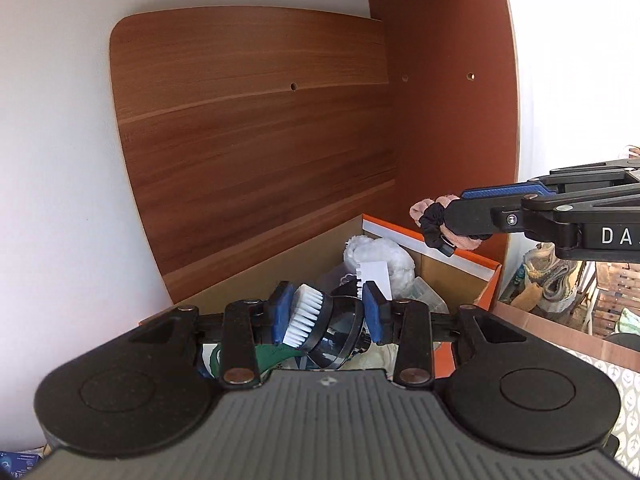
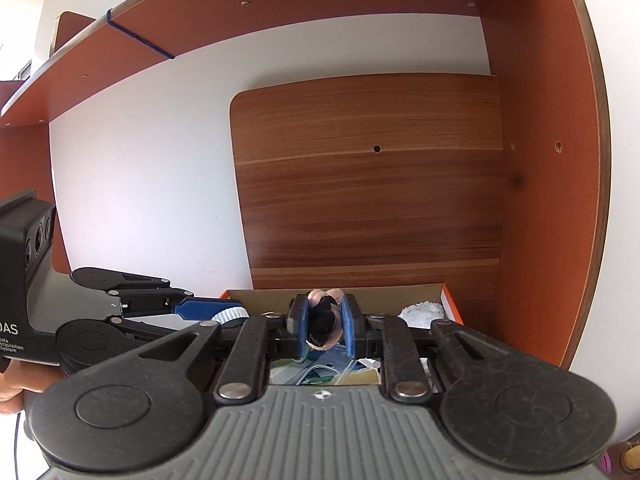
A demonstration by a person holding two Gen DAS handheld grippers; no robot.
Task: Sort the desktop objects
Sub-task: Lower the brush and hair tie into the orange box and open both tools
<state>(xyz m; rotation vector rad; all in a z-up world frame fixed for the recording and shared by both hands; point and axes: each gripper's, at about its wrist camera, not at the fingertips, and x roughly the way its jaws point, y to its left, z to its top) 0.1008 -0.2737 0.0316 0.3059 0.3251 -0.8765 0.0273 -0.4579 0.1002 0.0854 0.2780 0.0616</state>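
Observation:
My left gripper [image 1: 327, 312] is shut on a round black brush with white bristles [image 1: 320, 324] and holds it over an open orange-edged cardboard box [image 1: 460, 256]. My right gripper [image 2: 325, 322] is shut on pink and black hair scrunchies [image 2: 326, 320] and holds them above the same box [image 2: 450, 300]. In the left wrist view the right gripper [image 1: 444, 220] comes in from the right with the scrunchies [image 1: 434, 220] over the box's far corner. In the right wrist view the left gripper [image 2: 224, 310] shows at the left with the brush bristles [image 2: 232, 314].
The box holds a white fluffy item [image 1: 380, 256], clear plastic packets [image 1: 424, 296] and other small things. A wooden panel [image 1: 256, 132] leans on the white wall behind it. An orange shelf side [image 1: 452, 100] stands right of the box. A patterned tabletop [image 1: 624, 384] lies at the right.

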